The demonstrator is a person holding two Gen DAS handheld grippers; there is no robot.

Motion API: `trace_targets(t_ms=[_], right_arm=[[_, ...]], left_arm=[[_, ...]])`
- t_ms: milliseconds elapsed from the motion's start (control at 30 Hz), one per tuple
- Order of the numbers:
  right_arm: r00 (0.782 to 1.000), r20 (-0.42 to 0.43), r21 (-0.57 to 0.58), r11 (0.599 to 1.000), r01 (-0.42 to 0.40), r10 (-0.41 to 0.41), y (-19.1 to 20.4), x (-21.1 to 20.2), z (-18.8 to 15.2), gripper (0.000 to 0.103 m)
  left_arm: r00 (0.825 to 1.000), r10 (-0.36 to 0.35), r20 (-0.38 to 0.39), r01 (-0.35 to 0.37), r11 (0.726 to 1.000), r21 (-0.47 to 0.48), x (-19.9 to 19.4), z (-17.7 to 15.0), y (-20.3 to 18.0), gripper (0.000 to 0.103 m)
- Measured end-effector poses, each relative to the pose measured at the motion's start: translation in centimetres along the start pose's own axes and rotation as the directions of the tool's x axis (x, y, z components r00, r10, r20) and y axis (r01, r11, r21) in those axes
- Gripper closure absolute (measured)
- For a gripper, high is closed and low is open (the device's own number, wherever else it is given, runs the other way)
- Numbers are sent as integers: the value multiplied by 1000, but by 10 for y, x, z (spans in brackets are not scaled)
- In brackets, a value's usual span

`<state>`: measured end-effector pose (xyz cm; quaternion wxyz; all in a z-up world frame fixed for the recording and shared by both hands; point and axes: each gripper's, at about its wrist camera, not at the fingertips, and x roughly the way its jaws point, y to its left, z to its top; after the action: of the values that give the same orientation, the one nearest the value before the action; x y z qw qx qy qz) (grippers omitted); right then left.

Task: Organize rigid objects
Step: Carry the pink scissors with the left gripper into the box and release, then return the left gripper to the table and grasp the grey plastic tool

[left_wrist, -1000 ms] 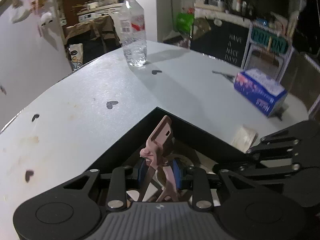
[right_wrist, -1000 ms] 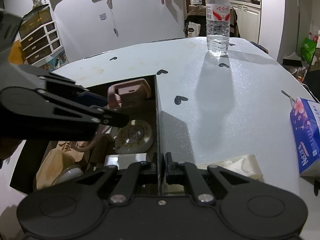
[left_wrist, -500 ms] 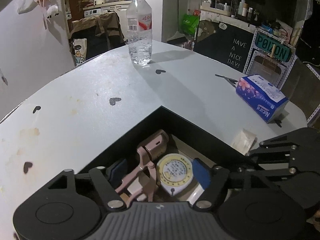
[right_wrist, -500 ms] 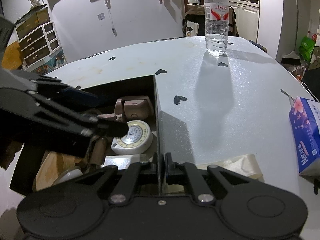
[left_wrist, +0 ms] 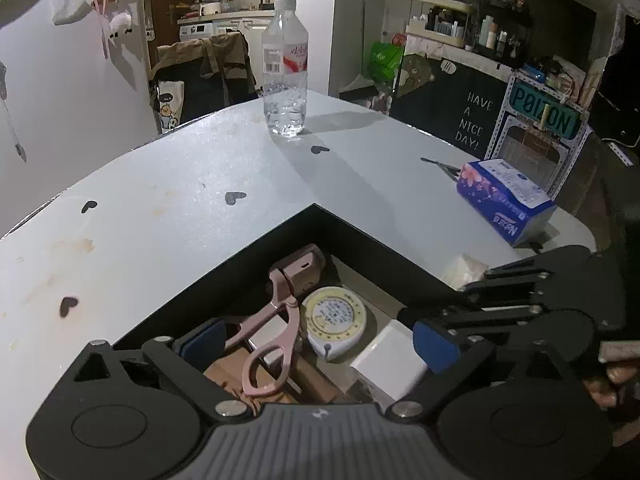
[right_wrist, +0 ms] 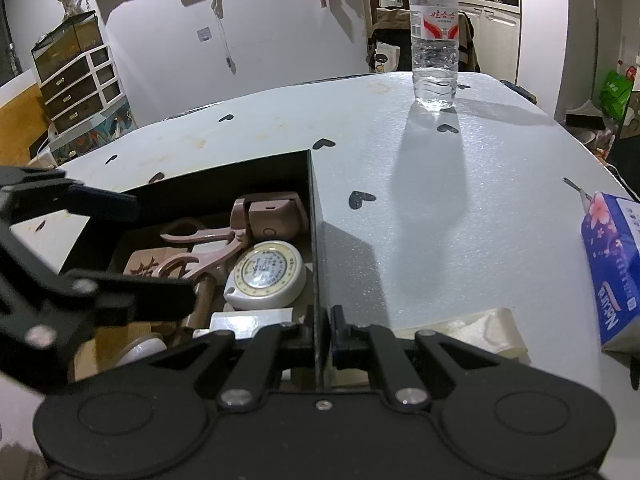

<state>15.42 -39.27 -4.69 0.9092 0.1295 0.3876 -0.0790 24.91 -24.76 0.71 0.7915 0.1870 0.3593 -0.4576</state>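
A black box (left_wrist: 280,236) sits on the white table (left_wrist: 180,200). Inside lie a pink eyelash curler (left_wrist: 276,320), a round cream tape measure (left_wrist: 334,316), a white block (left_wrist: 386,360) and wooden pieces. My left gripper (left_wrist: 316,340) hovers open and empty over the box. In the right wrist view the curler (right_wrist: 208,248) and tape measure (right_wrist: 266,274) lie inside the box (right_wrist: 224,176). My right gripper (right_wrist: 320,332) is shut on the box's right wall (right_wrist: 314,240). The left gripper (right_wrist: 132,248) shows there at the left, jaws apart.
A water bottle (left_wrist: 285,68) stands at the far side of the table; it also shows in the right wrist view (right_wrist: 434,40). A blue tissue pack (left_wrist: 506,200) lies at the right edge. A crumpled clear wrapper (right_wrist: 476,328) lies beside the box.
My left gripper has opened and let go of the pink eyelash curler, which now lies in the box. The left gripper has risen and drawn back. The right gripper keeps its hold.
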Motion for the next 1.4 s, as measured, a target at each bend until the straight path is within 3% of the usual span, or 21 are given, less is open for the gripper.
trace_targets(t_ms=[533,933,1200,1400], right_arm=[[1000,1,0,1000,0,0,0,0,0,97],[1000,1,1,1000,0,0,0,0,0,97],[1000,1,-2,1000,1,-1,1,-1,1,97],[1000,2,-1,1000,0,0,1,-1,1,97]], left_arm=[[995,24,92,-21,999,-33,-54,-23,-8,0],[976,159,152,-136,978,-156,-95,-57,18,0],[935,315,166,-246,908,-339,-106,-87,55,0],[886,443,139,-338,821,-460,-101,-107,77,0]])
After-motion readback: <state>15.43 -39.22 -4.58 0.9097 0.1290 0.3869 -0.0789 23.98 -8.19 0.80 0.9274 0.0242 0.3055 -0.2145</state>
